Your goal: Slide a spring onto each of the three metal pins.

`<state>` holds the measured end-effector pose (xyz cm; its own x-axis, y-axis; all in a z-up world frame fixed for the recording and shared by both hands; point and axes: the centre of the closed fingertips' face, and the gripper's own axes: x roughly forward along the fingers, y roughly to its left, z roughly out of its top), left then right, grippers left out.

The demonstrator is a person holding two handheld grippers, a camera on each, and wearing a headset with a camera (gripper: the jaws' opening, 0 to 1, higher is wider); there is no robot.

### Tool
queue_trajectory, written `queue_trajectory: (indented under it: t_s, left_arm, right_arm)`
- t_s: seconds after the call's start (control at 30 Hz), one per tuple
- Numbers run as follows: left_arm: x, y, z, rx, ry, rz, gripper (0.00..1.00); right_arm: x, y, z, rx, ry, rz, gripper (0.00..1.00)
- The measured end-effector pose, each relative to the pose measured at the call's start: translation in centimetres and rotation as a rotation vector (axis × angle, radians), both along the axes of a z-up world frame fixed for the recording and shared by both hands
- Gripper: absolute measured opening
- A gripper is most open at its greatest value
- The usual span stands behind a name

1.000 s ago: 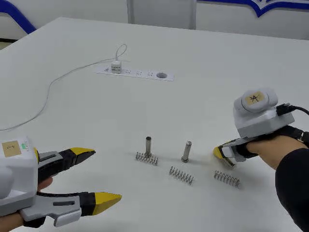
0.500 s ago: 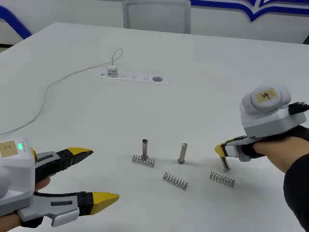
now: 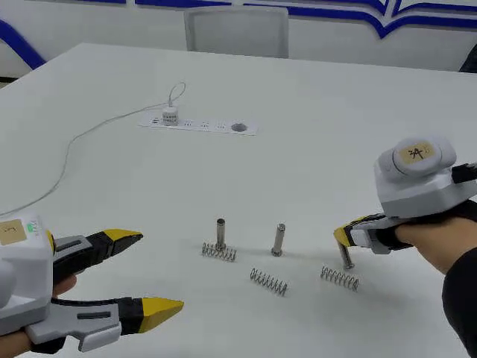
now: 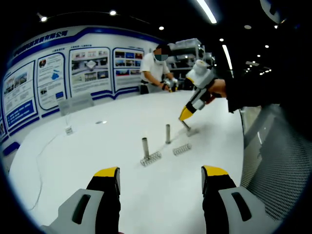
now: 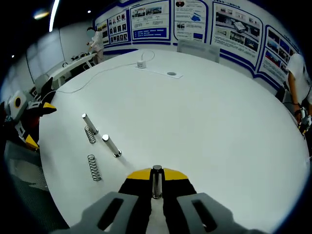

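Pin (image 3: 346,256) near-upright in R gripper (image 3: 345,239)

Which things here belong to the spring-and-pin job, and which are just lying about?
Job: left pin, middle pin, third pin shut in the right claw; left spring, middle spring, right spring, all lying loose.
Lying about: power strip, white cable, chair.

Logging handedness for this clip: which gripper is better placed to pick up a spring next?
Left. The left gripper is open and empty, facing the small steel coil springs; the right gripper is shut on a short silver metal pin.
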<state>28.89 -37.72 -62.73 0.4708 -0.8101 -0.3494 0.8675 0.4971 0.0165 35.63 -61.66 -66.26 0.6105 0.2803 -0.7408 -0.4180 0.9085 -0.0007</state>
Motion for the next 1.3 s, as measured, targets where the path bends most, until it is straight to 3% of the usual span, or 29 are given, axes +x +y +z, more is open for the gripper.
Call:
queue_trajectory:
  t_s: [0.47, 1.3]
  left_arm:
    - [0.0, -0.1, 0.3, 0.004, -0.007, -0.005, 0.69]
    - [-0.3, -0.5, 0.8, 0.011, -0.017, -0.023, 0.69]
  right_arm:
    - [-0.6, -0.1, 0.4, 0.009, -0.016, 0.000, 0.08]
    - [-3.4, -0.7, 0.9, 0.018, -0.043, 0.003, 0.09]
